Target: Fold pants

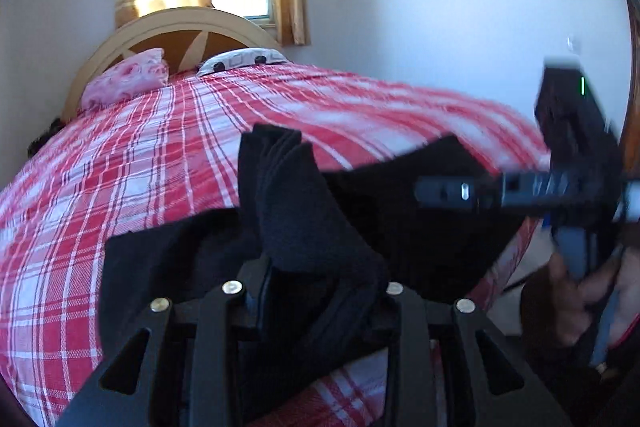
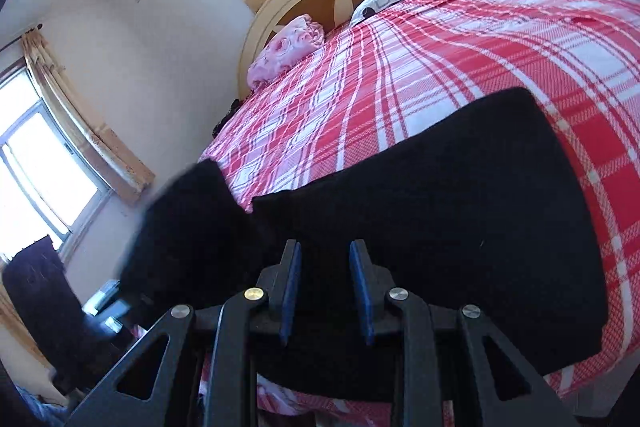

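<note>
The black pants point(image 2: 420, 195) lie across the near edge of the bed point(image 2: 480, 67), on its red-and-white checked cover, far from the headboard point(image 1: 168, 27) and the two pillows at that end. The left tool point(image 1: 320, 275) is clamped on a bunched fold of the pants, which stands up between its fingers. The right tool point(image 2: 326, 283) is over the dark cloth with its blue pads point(image 2: 362, 291) slightly apart — whether they pinch the pants I cannot tell.
</note>
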Demonstrator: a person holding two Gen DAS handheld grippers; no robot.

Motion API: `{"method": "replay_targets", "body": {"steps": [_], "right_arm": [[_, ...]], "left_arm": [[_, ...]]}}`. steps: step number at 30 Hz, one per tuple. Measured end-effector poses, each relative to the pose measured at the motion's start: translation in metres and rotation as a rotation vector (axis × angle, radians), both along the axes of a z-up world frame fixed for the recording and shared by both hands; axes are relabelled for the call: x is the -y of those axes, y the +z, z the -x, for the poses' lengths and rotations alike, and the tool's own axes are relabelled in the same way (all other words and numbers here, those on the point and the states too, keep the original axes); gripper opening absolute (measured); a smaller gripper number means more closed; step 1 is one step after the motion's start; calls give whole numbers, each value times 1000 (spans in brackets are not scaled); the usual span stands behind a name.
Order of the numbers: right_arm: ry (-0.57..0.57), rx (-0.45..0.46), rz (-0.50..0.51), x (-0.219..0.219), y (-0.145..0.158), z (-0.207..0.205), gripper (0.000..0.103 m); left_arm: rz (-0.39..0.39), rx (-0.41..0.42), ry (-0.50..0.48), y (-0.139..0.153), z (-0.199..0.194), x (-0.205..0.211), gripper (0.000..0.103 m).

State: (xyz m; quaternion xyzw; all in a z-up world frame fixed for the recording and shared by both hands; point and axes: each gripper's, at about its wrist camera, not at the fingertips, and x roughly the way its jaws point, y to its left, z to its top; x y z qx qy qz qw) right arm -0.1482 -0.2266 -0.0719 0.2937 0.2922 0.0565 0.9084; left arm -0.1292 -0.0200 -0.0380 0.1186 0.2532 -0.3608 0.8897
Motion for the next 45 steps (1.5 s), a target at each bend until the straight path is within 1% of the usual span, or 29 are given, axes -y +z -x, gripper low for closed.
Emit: {"method": "replay_targets", "body": {"steps": [2,3,5,6,7,9,10,11,13,14,17,18,21,22,23,24,25,26,28,30,32,34,36,38,40,42,45], "right_arm": [[44,29,-39,-4,4,0,27],[78,50,-55,-9,7,-2,28],[129,72,-73,-17,13,-8,42],[153,79,-77,-21,17,-13,56],[164,84,-76,-24,19,-16,64],[178,100,-83,-28,24,-24,64],[200,100,-105,-30,26,-31,64],[221,90,-133,-31,27,-39,64],[244,58,-178,-30,23,-51,64],[241,37,-178,-30,21,-56,64],[216,-13,-116,-34,18,-72,64],[195,-38,-73,-36,17,-79,64],[199,-51,-28,-44,13,-91,64],[204,-43,3,-50,14,-93,64],[213,-30,50,-56,17,-91,64],[211,-15,119,-65,20,-90,54],[212,-7,161,-69,21,-90,35],[214,-5,205,-73,22,-89,26],[206,-10,248,-77,23,-92,19],[207,-1,260,-79,26,-90,17],[221,23,278,-84,34,-85,17],[242,64,251,-86,46,-78,16],[254,119,226,-82,60,-75,16],[258,161,179,-69,75,-71,16],[256,182,139,-52,85,-66,16],[250,198,124,-33,91,-57,16],[221,203,136,-2,95,-37,16]], "left_arm": [[-76,33,-2,-10,6,7,33],[-95,43,-1,-12,8,9,33],[-105,48,-3,-14,11,8,33],[-99,46,-4,-13,10,5,33],[-88,41,-2,-12,9,2,33],[-66,27,5,-12,4,2,33],[-52,11,8,-11,1,-1,31],[-46,6,10,-13,1,1,26],[-39,7,13,-14,3,0,24],[-33,8,13,-14,5,-1,24],[-28,2,13,-16,6,-1,24],[-31,1,13,-17,7,0,24],[-35,-1,16,-19,10,1,24],[-39,0,18,-20,11,2,24],[-40,0,19,-20,11,2,24],[-44,0,24,-20,11,3,24],[-50,-2,30,-20,11,4,25],[-53,-2,34,-20,10,4,27],[-60,10,45,-18,12,5,27],[-56,19,58,-15,12,4,27],[-36,21,69,-7,12,1,27],[-8,27,69,5,11,0,25],[15,54,58,19,13,3,25],[33,92,29,33,20,10,25],[48,128,-15,45,28,21,25],[58,146,-65,49,35,34,25],[40,165,-145,46,47,60,25]]}}
